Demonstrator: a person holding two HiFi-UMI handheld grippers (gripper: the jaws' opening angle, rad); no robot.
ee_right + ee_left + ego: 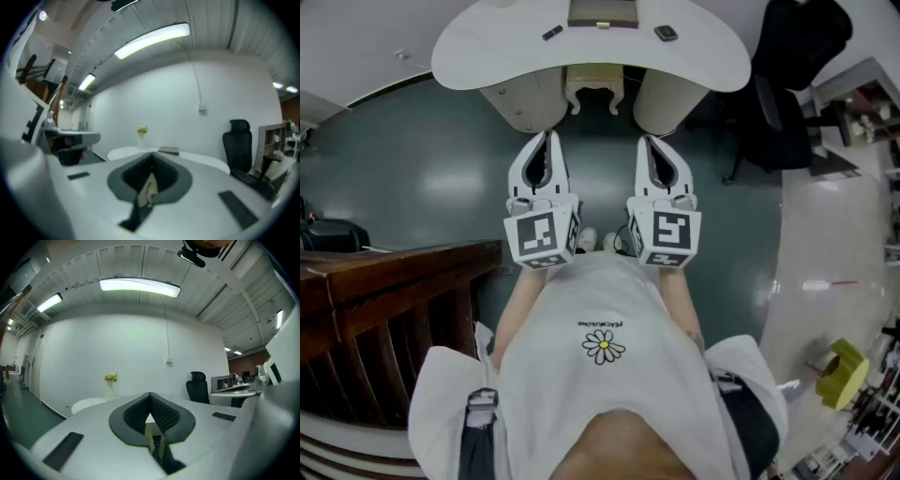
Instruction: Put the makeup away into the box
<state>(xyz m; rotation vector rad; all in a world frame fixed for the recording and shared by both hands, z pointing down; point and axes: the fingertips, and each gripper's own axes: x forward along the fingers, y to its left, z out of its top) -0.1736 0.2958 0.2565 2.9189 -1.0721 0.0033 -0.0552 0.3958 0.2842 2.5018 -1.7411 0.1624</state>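
1. A dark wooden railing stood well off to the left of the left tool.
2. The left tool was held level in front of the person's white shirt. Its jaws were closed tip to tip with nothing between them, as the left gripper view showed.
3. Ahead of both tools, and well apart from them, stood a curved white surface. On it, left to right, lay a small dark item, a flat rectangular object and a second small dark item. All three were too small to identify as makeup or box.
4. A vase of yellow flowers stood on that surface, beyond the tool tips.
5. The right tool was just beside the left one, tipped slightly downward. Its jaws were also closed and empty.
6. A black office chair stood farther right, beyond the right tool.
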